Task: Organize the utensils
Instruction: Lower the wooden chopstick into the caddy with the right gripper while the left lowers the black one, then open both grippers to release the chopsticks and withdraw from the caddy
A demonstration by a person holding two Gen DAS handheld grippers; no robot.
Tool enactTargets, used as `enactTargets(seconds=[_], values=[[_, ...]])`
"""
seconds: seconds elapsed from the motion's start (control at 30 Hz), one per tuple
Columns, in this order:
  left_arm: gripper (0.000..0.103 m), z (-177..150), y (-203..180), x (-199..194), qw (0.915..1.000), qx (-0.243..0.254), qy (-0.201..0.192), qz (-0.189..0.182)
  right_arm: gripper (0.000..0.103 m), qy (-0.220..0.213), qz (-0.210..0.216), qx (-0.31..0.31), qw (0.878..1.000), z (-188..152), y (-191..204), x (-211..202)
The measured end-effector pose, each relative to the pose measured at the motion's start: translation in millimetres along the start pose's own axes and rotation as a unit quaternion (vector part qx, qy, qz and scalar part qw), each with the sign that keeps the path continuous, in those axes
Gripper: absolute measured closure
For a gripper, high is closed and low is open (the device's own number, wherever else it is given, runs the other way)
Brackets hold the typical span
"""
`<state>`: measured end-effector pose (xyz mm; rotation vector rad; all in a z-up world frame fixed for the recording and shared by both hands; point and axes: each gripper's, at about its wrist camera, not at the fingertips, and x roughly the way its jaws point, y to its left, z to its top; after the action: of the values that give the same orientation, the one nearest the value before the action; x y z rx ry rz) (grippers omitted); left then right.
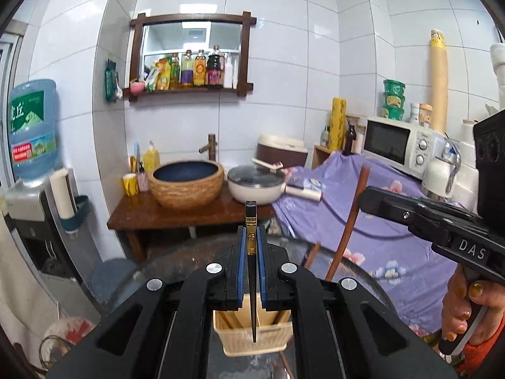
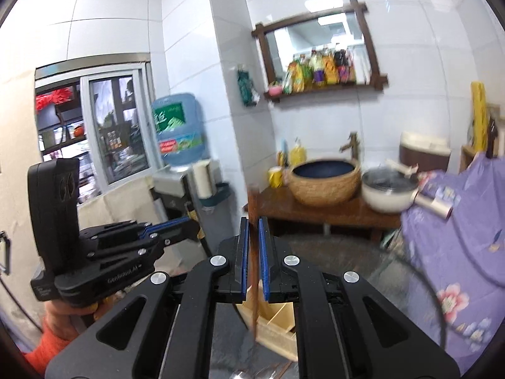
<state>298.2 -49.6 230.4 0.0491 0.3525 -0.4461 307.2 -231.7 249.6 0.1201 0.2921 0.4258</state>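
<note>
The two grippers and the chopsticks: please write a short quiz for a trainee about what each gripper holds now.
1. True or false: the left gripper is shut on a black chopstick with a gold band.
2. What does the right gripper hold? A) a white spoon B) a brown chopstick C) nothing
3. Fill in: below both grippers stands a cream plastic ____ with compartments.

Key
1. True; the blue pads press on it from both sides.
2. B; the brown stick stands upright between the pads.
3. Basket; its lower tip hangs over it in the left wrist view.
</note>
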Motion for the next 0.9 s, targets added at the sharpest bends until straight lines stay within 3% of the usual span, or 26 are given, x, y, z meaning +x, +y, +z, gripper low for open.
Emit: enactTargets(seconds=[0.23, 0.53, 0.6, 0.7, 0.8, 0.83, 0.9], values=[[0.096, 16, 11, 31, 0.9995, -0.026, 0.002, 0.016, 0.097, -0.006, -0.031, -0.014, 0.999, 14, -4, 27], [0.096, -31, 27, 90, 0.9963, -0.056, 0.063, 0.02, 0.096, 0.046, -0.044, 0.021, 0.998, -56, -35, 62], [0.096, -42, 24, 100, 0.996, -0.045, 0.072, 0.029, 0.089, 0.054, -0.044, 0.035, 0.997, -73, -43, 62], [0.095, -53, 20, 110, 0.9951, -0.034, 0.09, 0.023, 0.065, 0.073, -0.071, 0.057, 0.993, -99, -59, 60], [0.06, -64, 17, 112, 0.9951, -0.03, 0.09, 0.026, 0.06, 0.09, -0.101, 0.075, 0.988, -132, -71, 50], [0.042, -66, 16, 110, 0.9956, -0.033, 0.084, 0.026, 0.06, 0.101, -0.11, 0.07, 0.986, -146, -72, 47], [0.036, -71, 16, 104, 0.9965, -0.042, 0.071, 0.015, 0.06, 0.122, -0.112, 0.061, 0.984, -172, -73, 42]])
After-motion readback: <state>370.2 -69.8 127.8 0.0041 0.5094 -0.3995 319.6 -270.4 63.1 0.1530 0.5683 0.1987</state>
